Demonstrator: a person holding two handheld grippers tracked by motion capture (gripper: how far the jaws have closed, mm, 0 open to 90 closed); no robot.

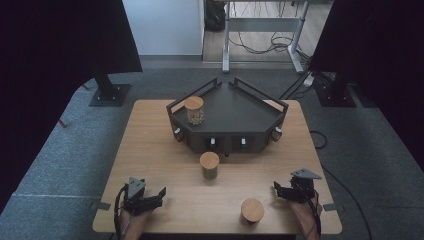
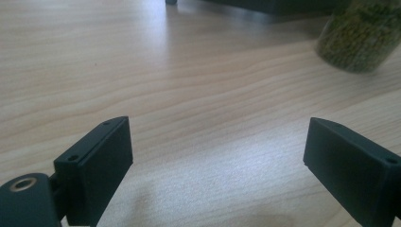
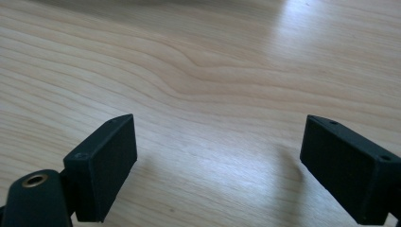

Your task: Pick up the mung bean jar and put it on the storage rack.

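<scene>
Both grippers held agape, nothing gripped: left gripper [image 1: 156, 196] at table's [image 1: 150, 150] near-left corner | right gripper [image 1: 281, 190] at near-right corner | jar [image 1: 252, 210] set by near edge

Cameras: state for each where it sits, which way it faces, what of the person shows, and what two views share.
High view: above the person's side, facing forward and down on the table; forearms, left gripper and right gripper show.
Left gripper view: on that gripper, low along the tabletop; two open jaws.
Right gripper view: likewise, facing bare wood; two open jaws.
Shared: the middle jar, in the high and left gripper views.
</scene>
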